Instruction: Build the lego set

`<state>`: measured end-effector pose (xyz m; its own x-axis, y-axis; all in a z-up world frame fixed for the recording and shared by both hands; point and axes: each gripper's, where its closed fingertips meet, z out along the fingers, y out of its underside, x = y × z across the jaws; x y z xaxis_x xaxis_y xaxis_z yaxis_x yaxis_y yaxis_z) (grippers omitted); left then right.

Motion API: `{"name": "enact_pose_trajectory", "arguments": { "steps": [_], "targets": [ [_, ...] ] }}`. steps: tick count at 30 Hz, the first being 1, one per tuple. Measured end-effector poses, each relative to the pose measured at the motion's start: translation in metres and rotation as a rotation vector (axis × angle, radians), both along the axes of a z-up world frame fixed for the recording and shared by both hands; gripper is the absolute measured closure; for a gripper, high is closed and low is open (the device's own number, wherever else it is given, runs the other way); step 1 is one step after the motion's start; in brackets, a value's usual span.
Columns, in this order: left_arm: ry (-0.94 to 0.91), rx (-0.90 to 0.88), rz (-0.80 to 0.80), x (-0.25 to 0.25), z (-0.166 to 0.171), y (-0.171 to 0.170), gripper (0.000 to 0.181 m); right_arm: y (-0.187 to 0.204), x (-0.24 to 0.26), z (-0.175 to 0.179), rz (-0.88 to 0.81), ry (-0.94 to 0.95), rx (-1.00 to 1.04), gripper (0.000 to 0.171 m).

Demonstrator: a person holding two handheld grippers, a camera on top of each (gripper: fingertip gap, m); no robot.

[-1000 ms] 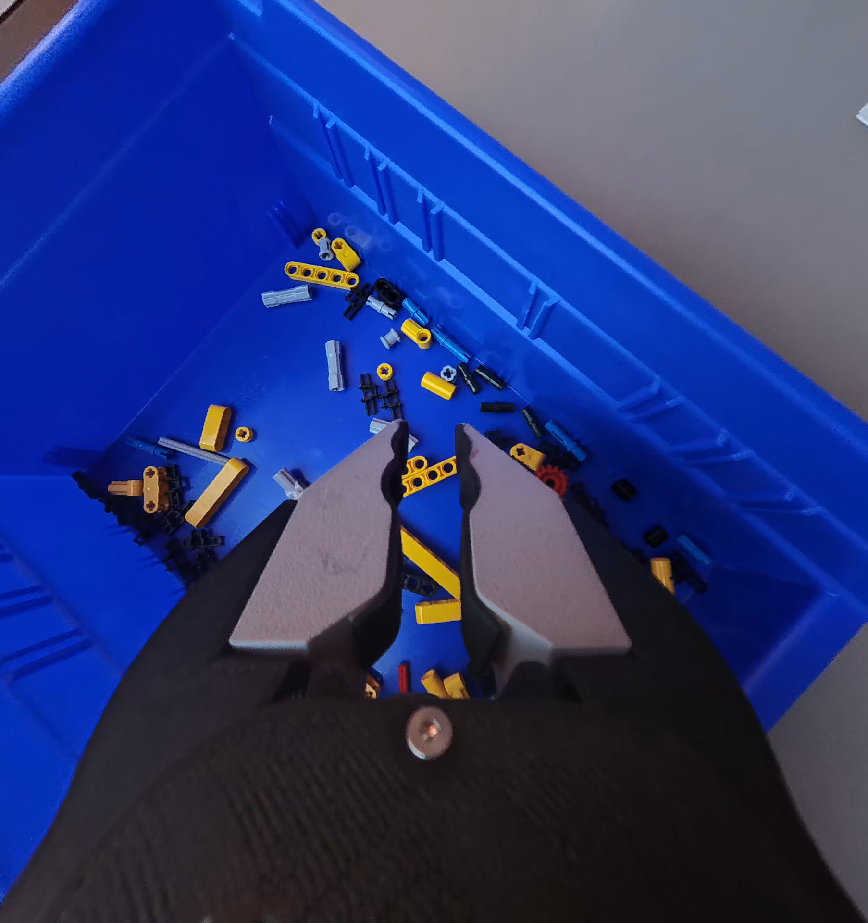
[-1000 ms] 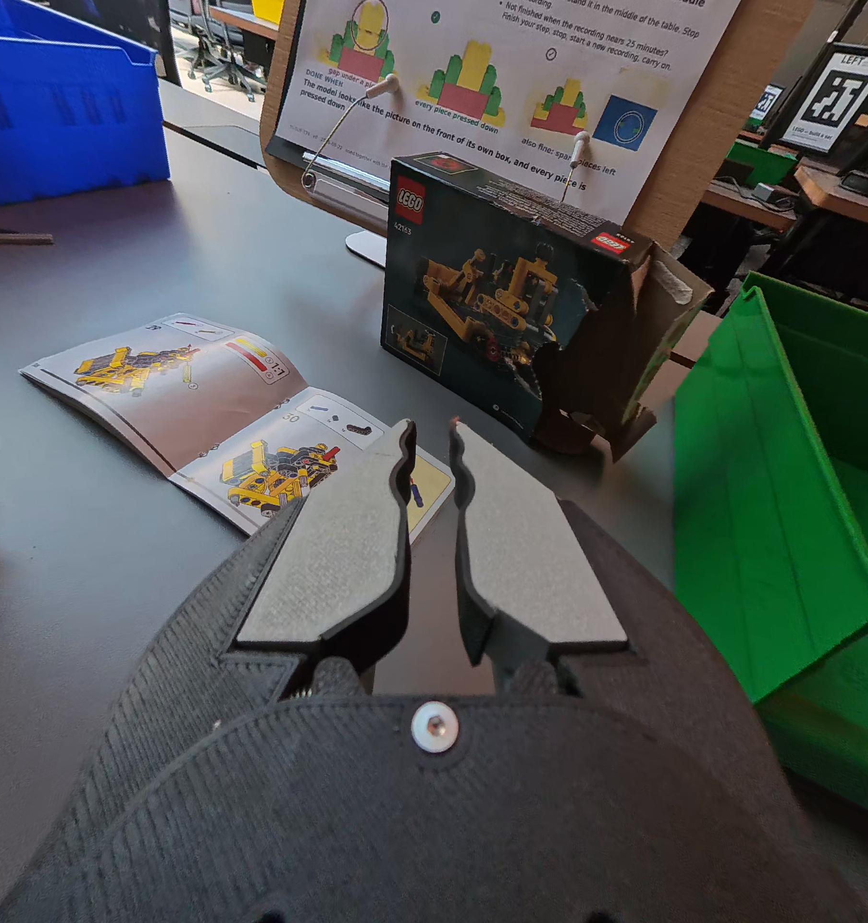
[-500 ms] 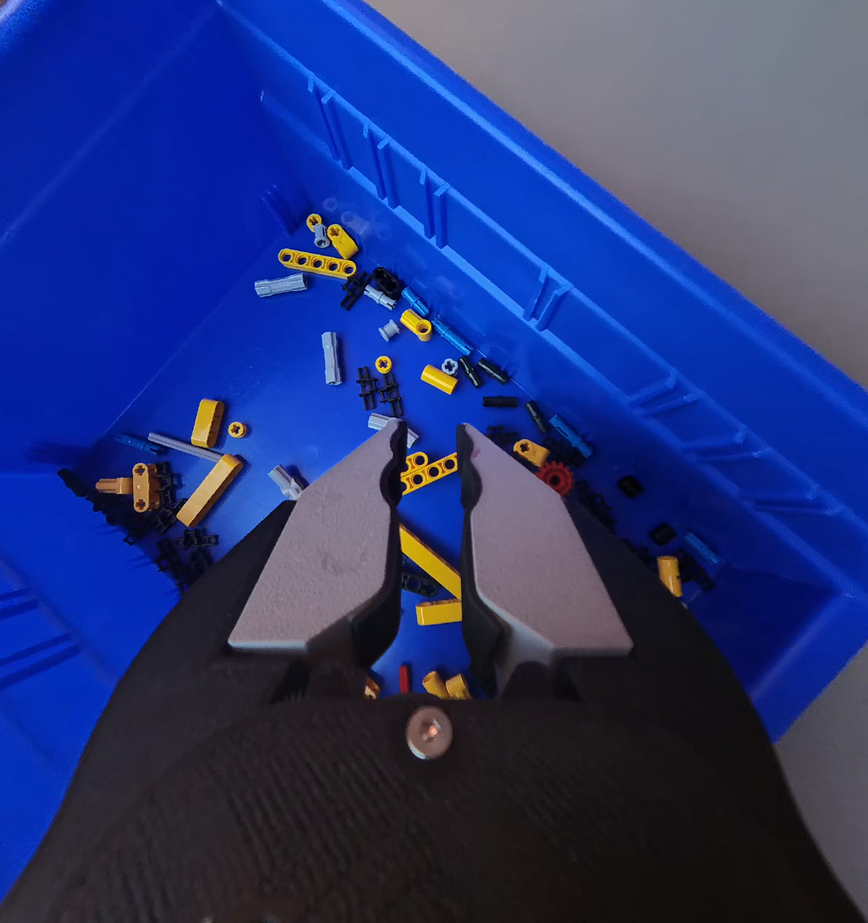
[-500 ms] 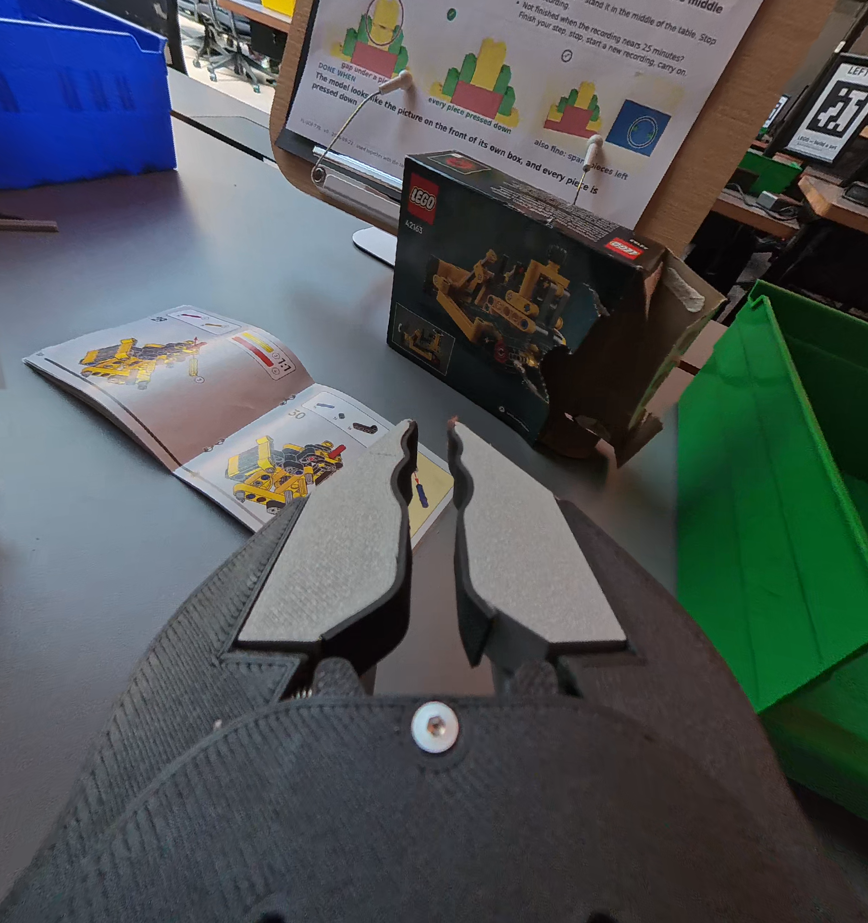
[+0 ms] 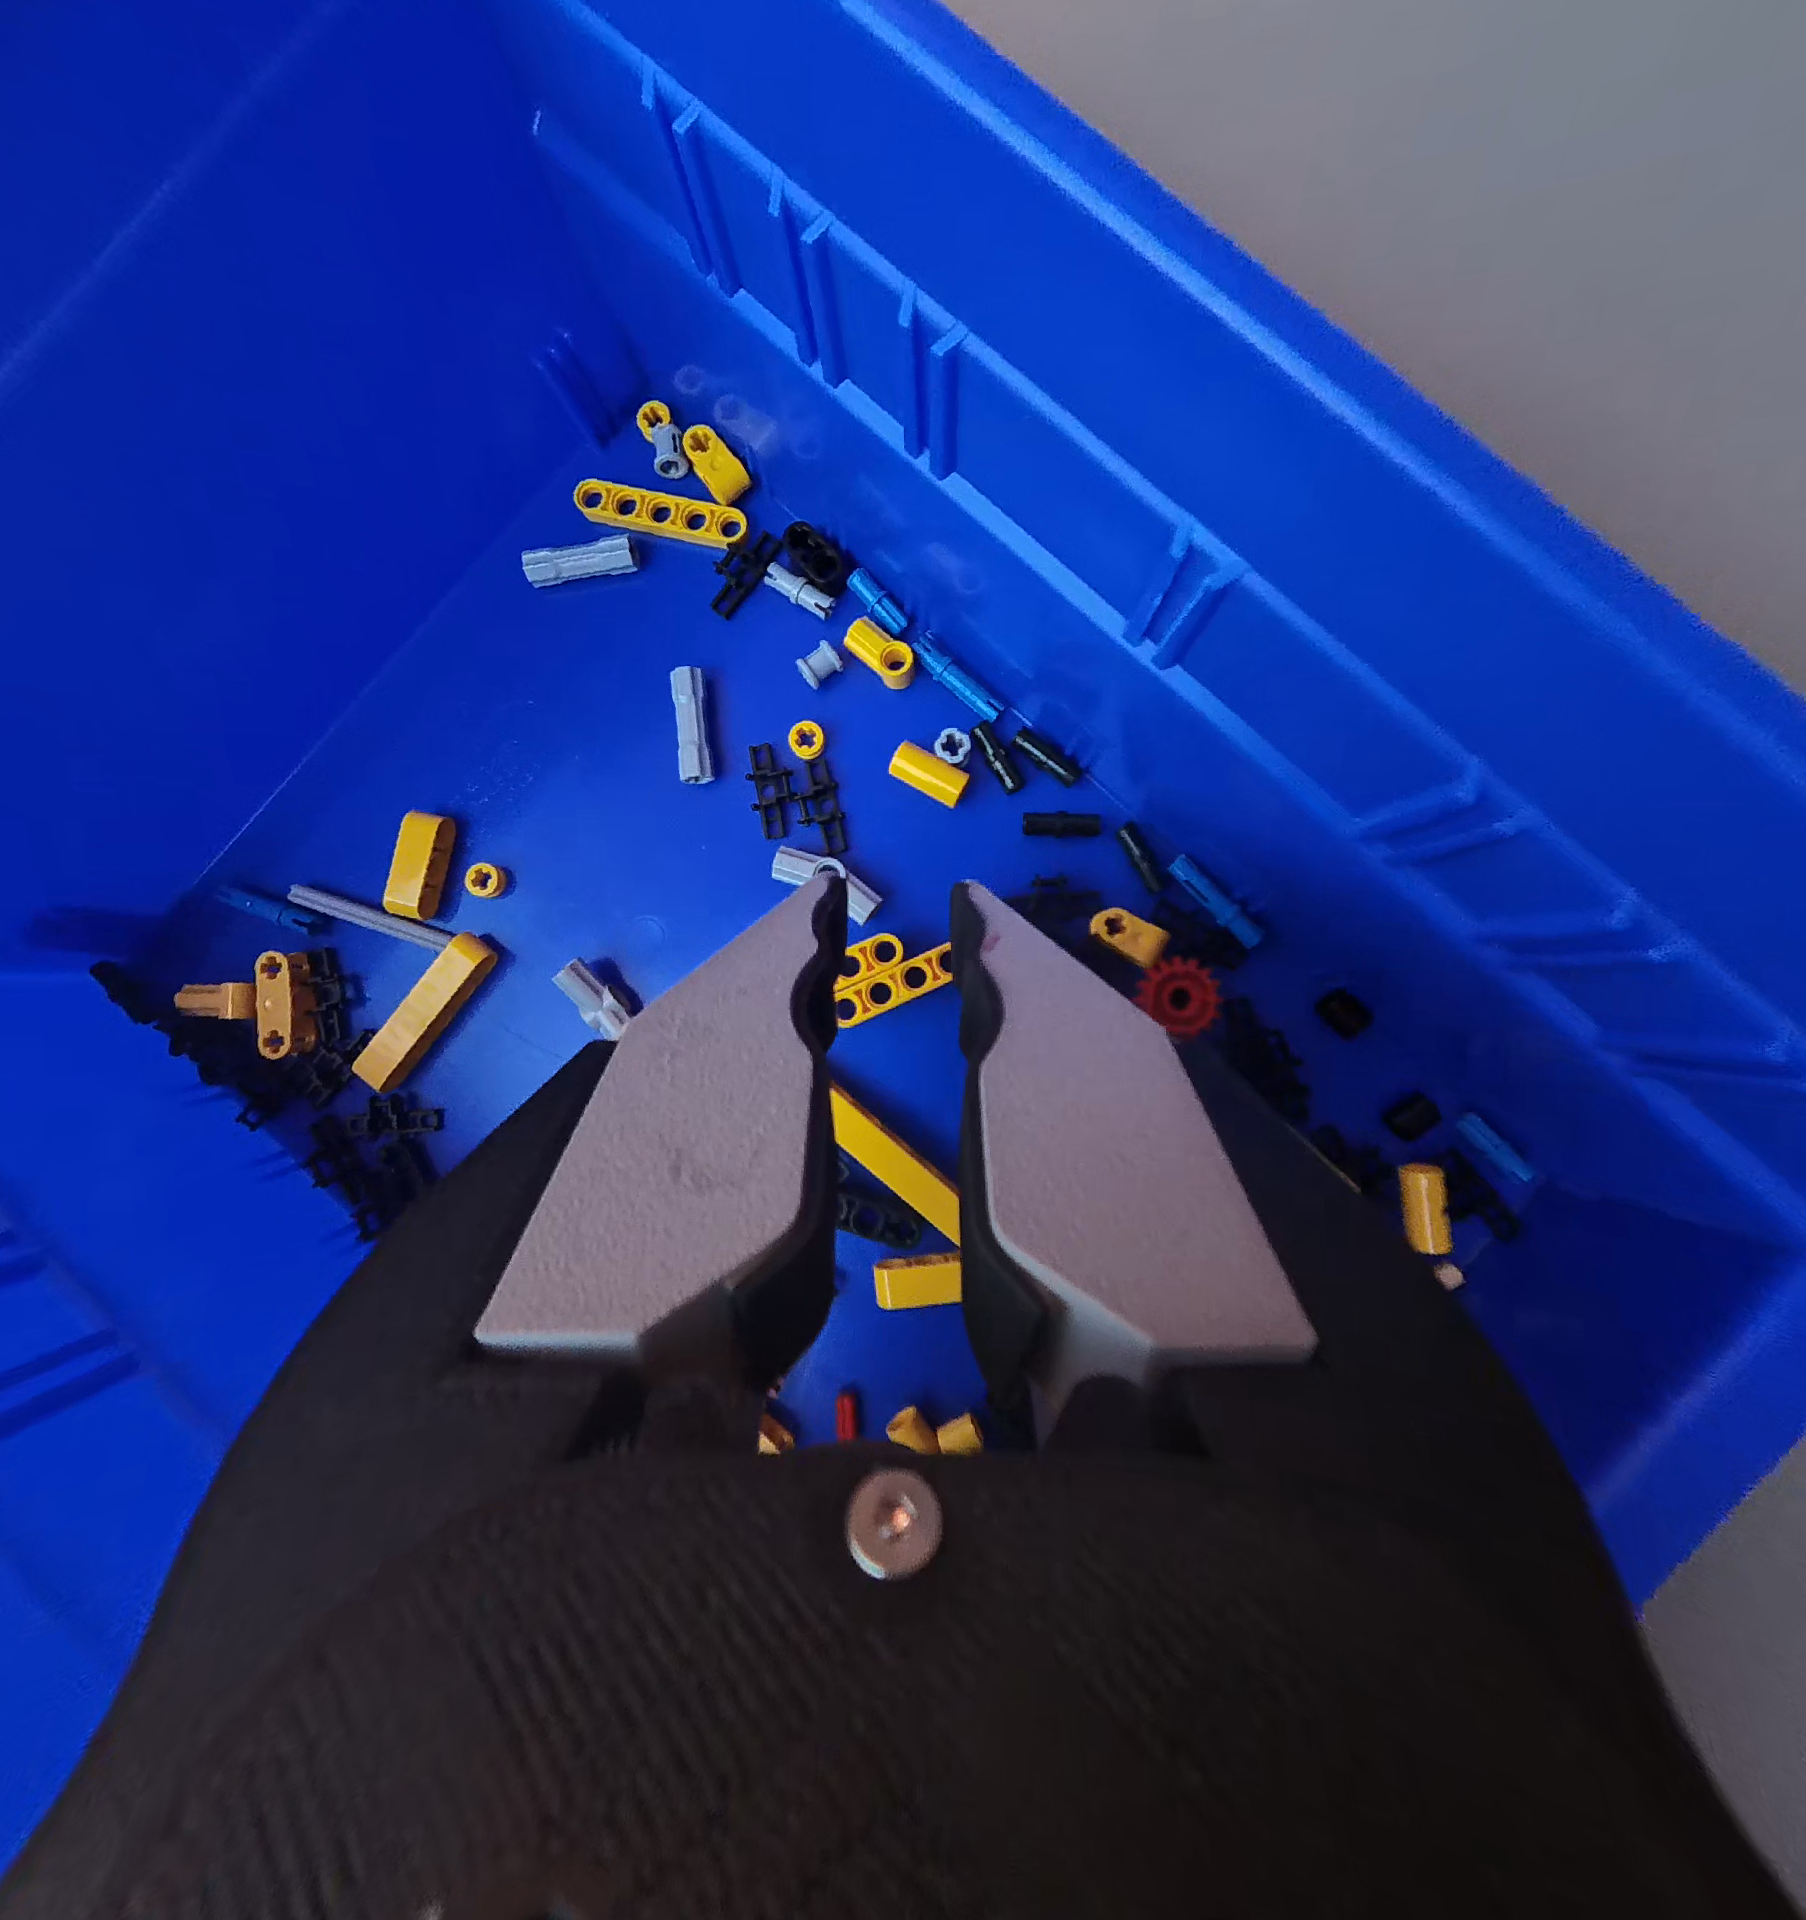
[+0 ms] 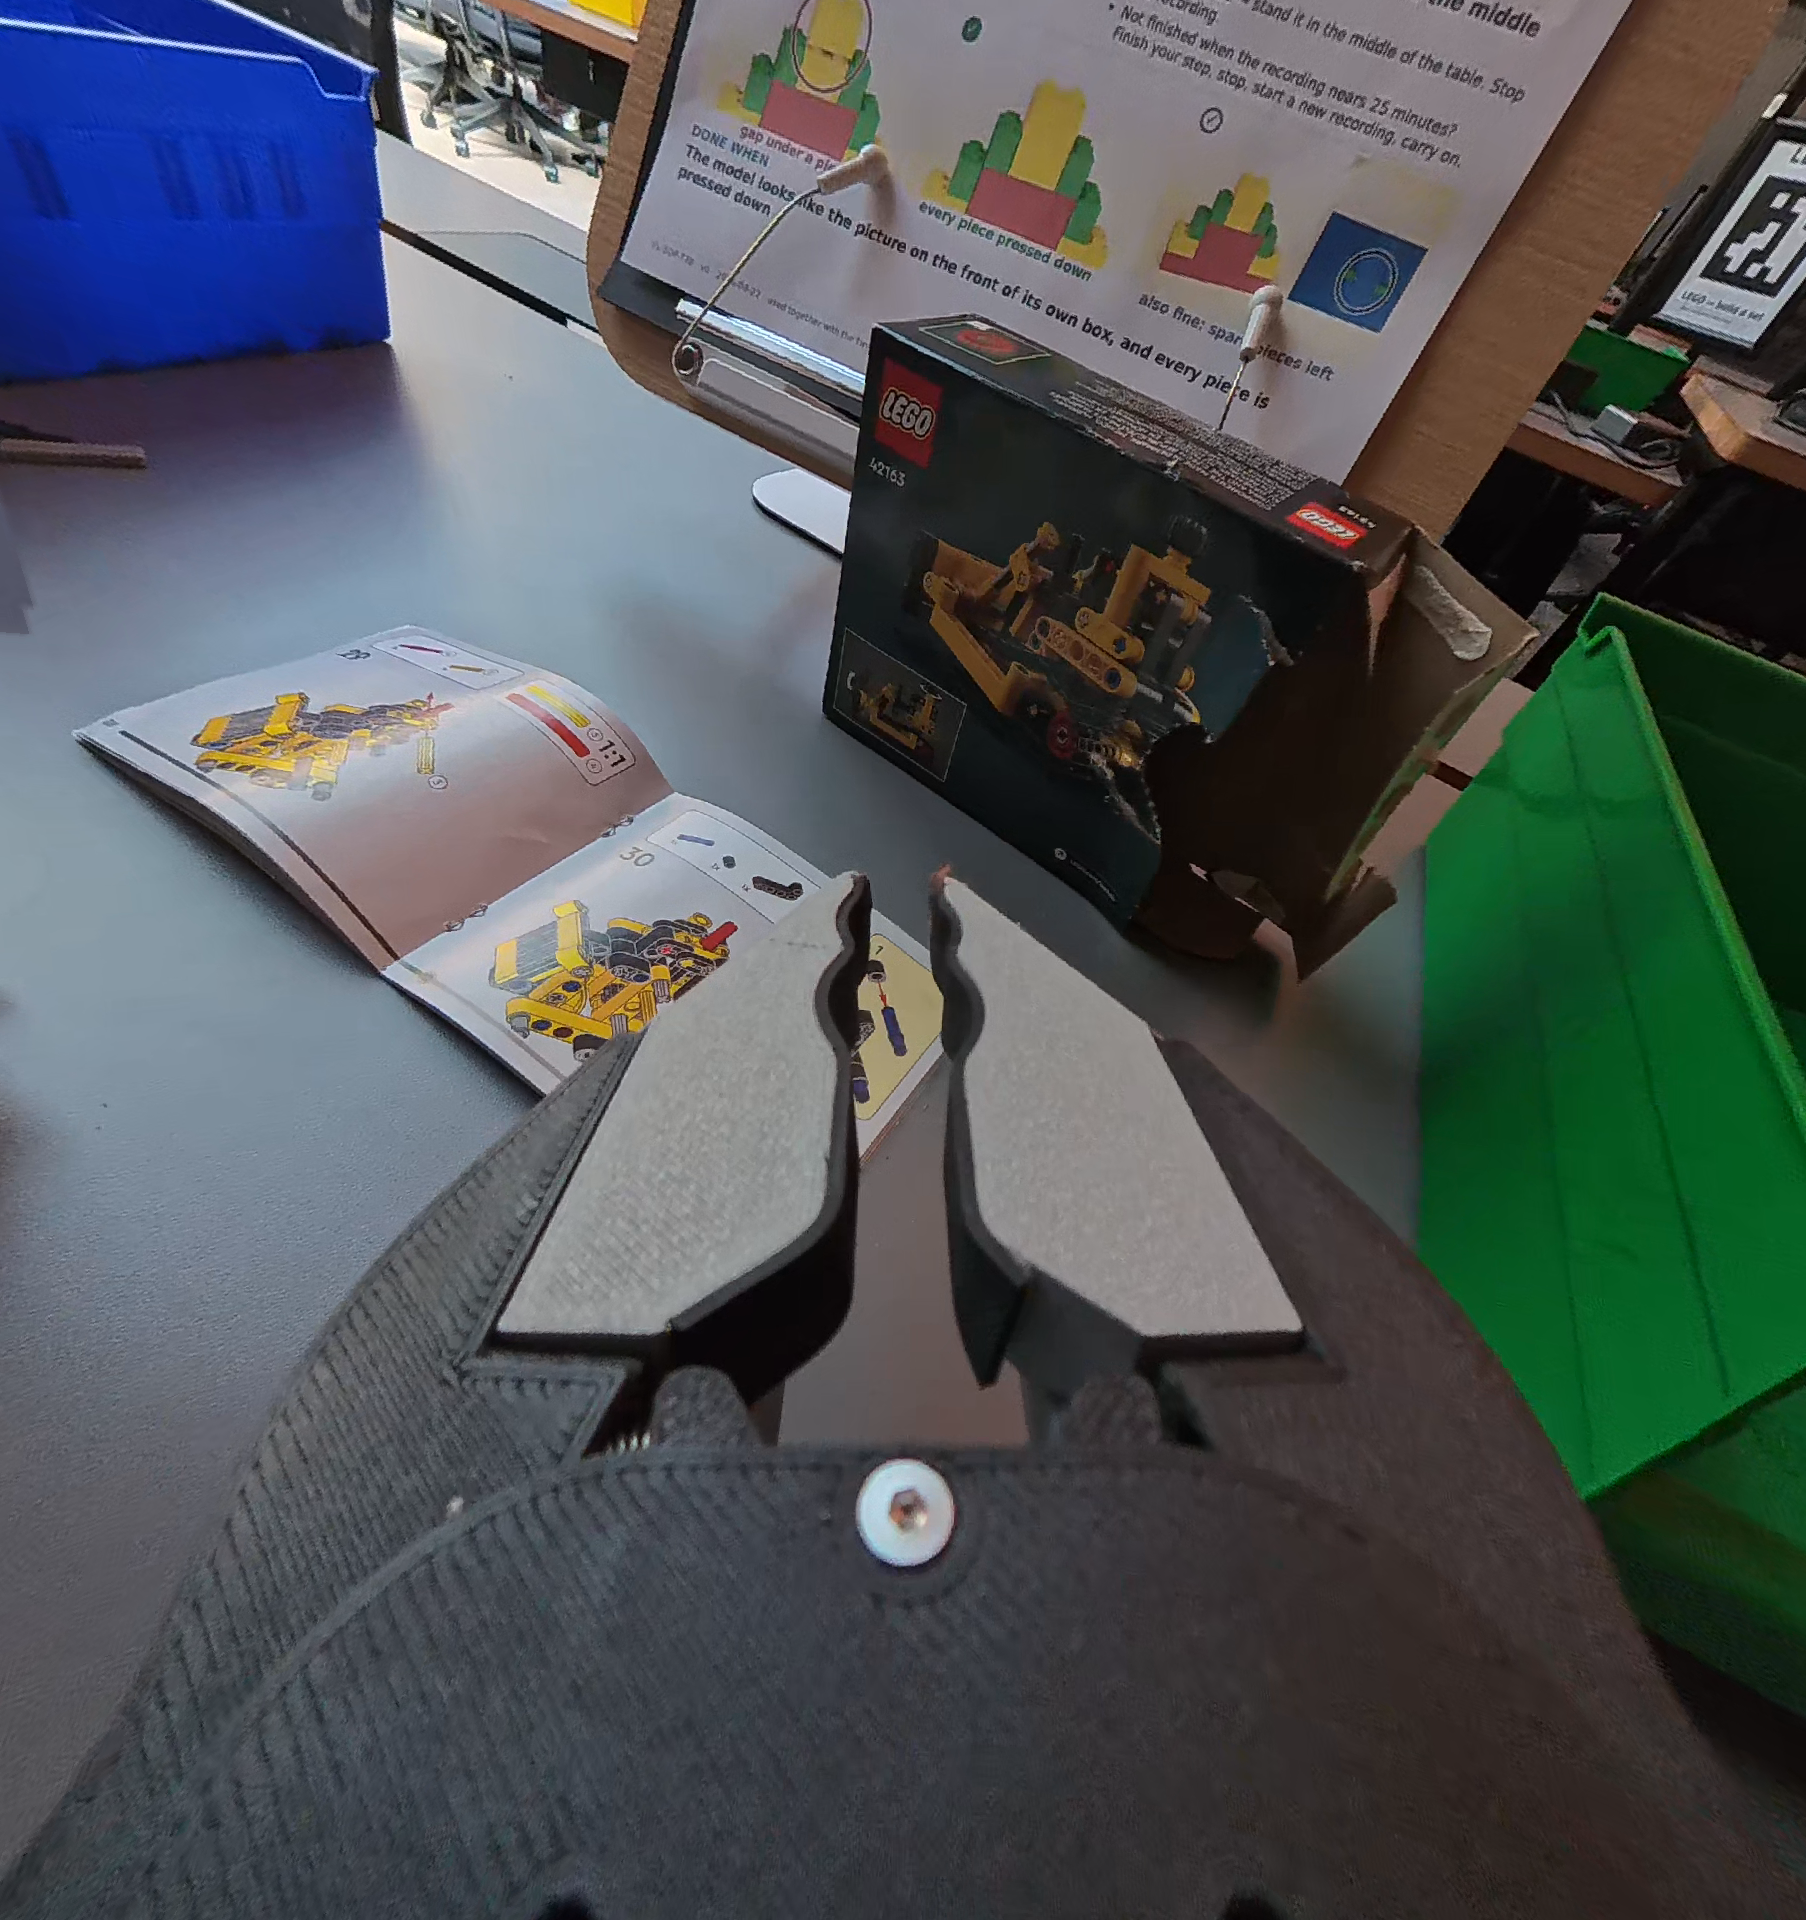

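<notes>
The left gripper, jaws spread and empty, hovers inside the deep blue plastic bin, tips framing a short yellow holed beam; best descend straight, avoiding the neighbouring grey connector.

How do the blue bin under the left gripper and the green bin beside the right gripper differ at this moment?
The blue bin holds scattered small pieces, yellow, black, grey and blue; the green bin shows no pieces in its visible part. The left gripper hangs open over the blue bin's inside; the right gripper, also open, points at the open instruction booklet beside the green bin. Both are open-topped plastic bins.
</notes>
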<state>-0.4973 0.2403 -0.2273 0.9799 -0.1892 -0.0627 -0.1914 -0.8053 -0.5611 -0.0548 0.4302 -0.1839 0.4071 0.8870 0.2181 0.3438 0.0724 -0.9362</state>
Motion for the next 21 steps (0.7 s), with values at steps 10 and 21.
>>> {"name": "enact_pose_trajectory", "arguments": {
  "steps": [10,21],
  "targets": [
    [0.002,0.005,0.003,-0.0013,0.0015,-0.0001,0.164,-0.0009,-0.0011,-0.0022,0.005,-0.01,-0.009,0.164],
    [0.0,0.014,0.009,-0.0018,0.0037,0.0005,0.164,-0.0036,-0.0019,-0.0065,0.014,-0.033,-0.03,0.17]
  ]
}}
